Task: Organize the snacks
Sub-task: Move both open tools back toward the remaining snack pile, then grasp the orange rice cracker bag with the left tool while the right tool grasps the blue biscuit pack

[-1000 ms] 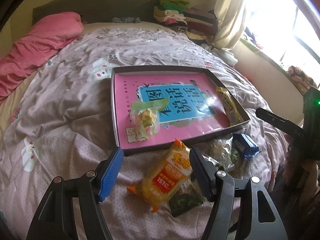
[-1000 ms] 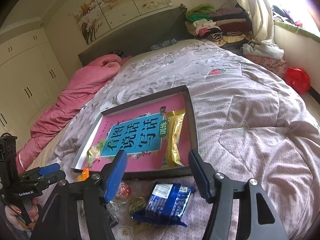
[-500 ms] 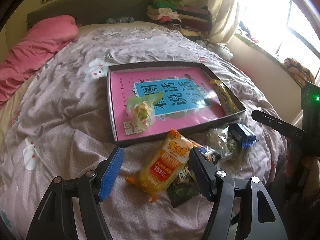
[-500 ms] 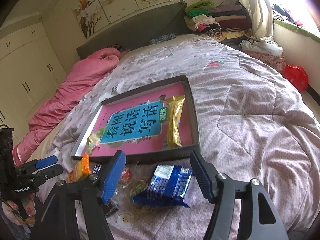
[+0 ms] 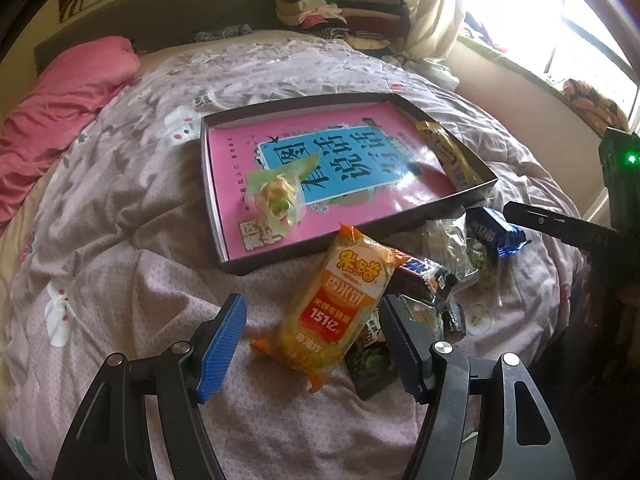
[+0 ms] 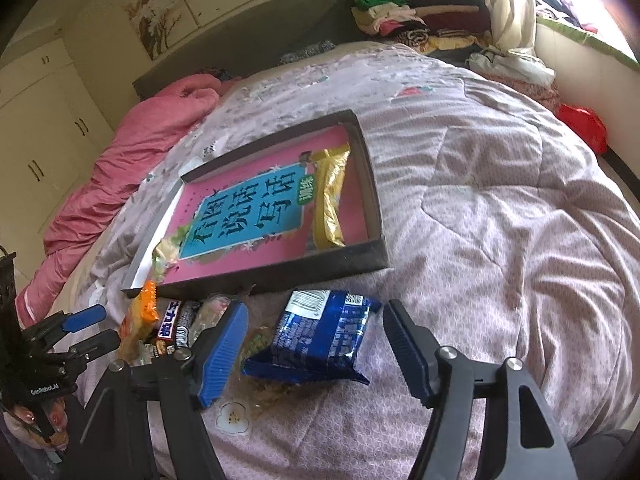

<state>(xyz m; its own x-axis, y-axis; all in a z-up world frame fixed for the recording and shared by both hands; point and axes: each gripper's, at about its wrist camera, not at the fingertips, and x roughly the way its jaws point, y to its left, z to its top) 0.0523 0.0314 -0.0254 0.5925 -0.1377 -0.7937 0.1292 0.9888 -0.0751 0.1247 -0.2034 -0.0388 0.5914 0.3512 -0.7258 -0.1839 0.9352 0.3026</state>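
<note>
Right tool [image 6: 314, 346], jaws opening astride the blue packet [image 6: 320, 338] just before the tray [image 6: 376, 216], and left tool [image 5: 312, 346], apart over the orange packet [image 5: 340, 304]: two snacks lie inside the tray, the rest remain outside.

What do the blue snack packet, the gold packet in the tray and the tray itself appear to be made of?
Blue snack packet: glossy plastic film, judging by its crinkles and sheen.
Gold packet: metallic-looking foil or film; it shines in creased streaks.
Tray: probably cardboard, a box lid perhaps; thin, matte dark walls with sharp folded corners.
</note>
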